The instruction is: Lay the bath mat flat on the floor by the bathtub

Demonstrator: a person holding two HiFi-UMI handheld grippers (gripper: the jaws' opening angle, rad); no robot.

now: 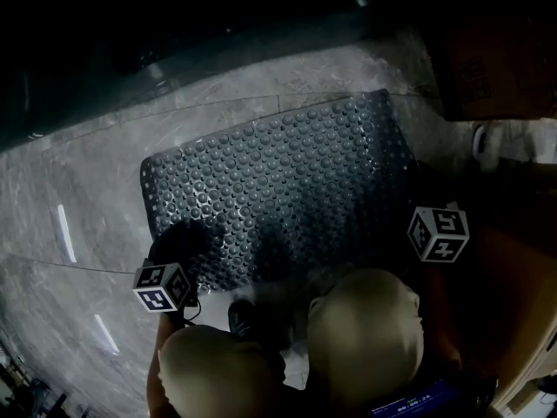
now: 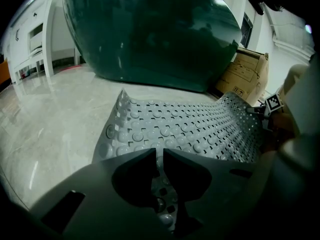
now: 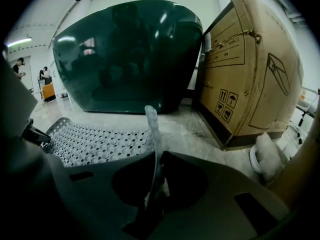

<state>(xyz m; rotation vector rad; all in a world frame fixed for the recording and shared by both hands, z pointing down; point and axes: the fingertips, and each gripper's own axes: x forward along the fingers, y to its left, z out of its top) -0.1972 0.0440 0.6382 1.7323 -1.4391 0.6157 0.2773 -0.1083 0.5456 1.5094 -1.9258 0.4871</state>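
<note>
Head view: mat [image 1: 278,190] lies mostly flat on floor [image 1: 87,198] beside tub [image 2: 150,34]. My left gripper [image 2: 159,153] and right gripper [image 3: 156,156] pinch its near edge. Judged limp, light, rubbery; hold at corners.

The left gripper [image 2: 160,156] and right gripper [image 3: 159,156] are dark grey plastic, each topped by 1 white cube [image 1: 162,287] with black square markers, and the person wears pale trousers [image 1: 365,333].
</note>
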